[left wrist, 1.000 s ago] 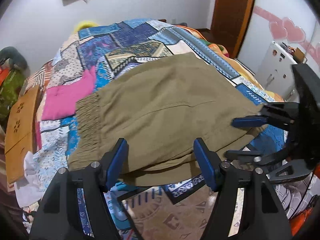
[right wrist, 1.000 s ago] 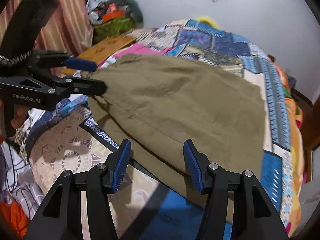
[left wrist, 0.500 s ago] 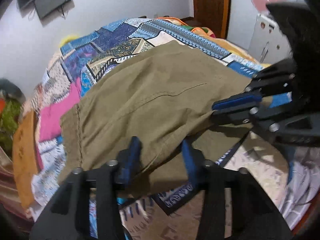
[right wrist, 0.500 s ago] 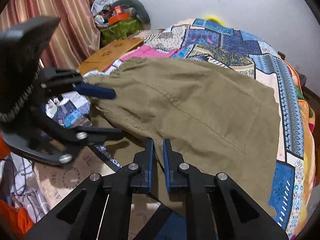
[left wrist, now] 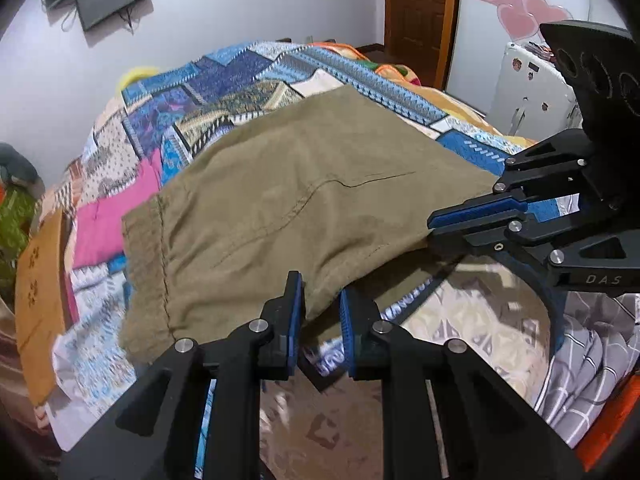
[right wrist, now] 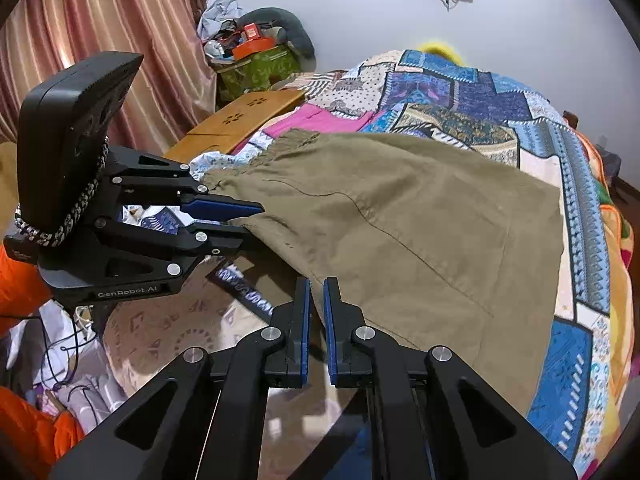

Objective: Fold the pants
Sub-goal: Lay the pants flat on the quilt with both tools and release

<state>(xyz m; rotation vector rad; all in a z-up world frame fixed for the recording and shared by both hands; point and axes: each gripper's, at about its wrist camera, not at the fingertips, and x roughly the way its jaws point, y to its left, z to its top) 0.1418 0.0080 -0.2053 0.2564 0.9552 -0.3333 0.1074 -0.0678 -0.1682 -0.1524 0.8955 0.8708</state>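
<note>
- Left wrist view: our left gripper [left wrist: 322, 312] is closing on the near hem of the olive-khaki cotton pants [left wrist: 304, 208], which lie ahead on the patchwork quilt [left wrist: 224, 92], ready for folding.
- Right wrist view: our right gripper [right wrist: 316, 300] is pressed together, pinching that same hem; the cloth spreads beyond its tips.

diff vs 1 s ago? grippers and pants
Both grippers went from wide open to clamping the near edge of the olive pants. The right gripper is shut on the fabric; the left gripper is closing with the hem bunched between its pads. The edge has puckered there. The pants otherwise lie as before on the patchwork bedspread.
</note>
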